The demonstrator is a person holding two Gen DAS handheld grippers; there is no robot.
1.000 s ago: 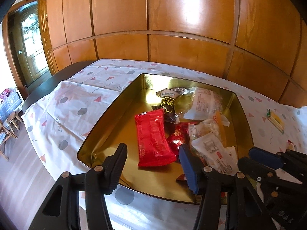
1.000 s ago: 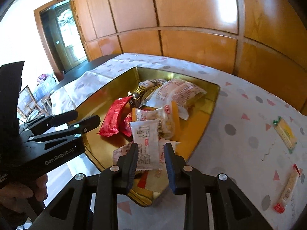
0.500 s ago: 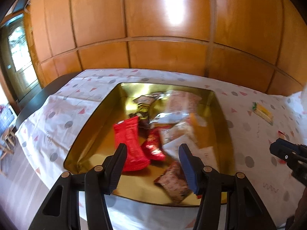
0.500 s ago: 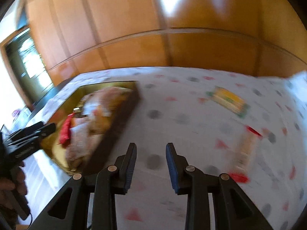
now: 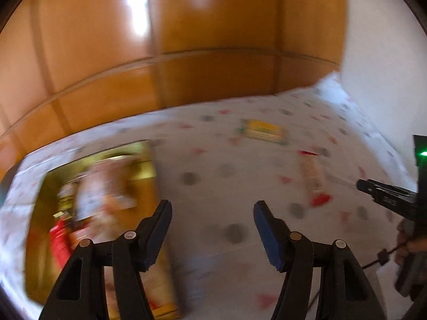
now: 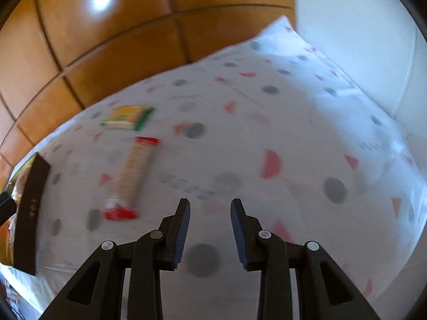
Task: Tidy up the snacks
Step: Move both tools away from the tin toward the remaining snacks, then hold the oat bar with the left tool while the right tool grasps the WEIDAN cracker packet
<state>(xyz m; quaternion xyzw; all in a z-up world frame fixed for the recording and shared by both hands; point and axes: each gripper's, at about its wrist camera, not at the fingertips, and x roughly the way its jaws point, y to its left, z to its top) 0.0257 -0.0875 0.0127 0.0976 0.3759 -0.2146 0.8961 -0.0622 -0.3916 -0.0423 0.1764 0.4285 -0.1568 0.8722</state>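
A gold tray [image 5: 40, 253] with several snack packets sits at the left of the left wrist view, blurred; its dark outer wall [image 6: 29, 213] shows at the left edge of the right wrist view. Two snacks lie loose on the patterned tablecloth: a long biscuit stick pack with red ends [image 6: 132, 177] [image 5: 312, 178] and a yellow-green packet [image 6: 126, 117] [image 5: 265, 130]. My left gripper [image 5: 212, 213] is open and empty above the cloth by the tray's right wall. My right gripper [image 6: 210, 208] is open and empty, to the right of the stick pack.
A white tablecloth [image 6: 267, 122] with grey dots and pink shapes covers the table. Wood panelling [image 5: 186, 53] runs behind it and a white wall [image 6: 360, 26] stands at the right. The right gripper's body [image 5: 392, 202] shows at the right of the left wrist view.
Both grippers have swung right, away from the tray and over the cloth. The stick pack and yellow-green packet now lie closer in both views. Both stay open.
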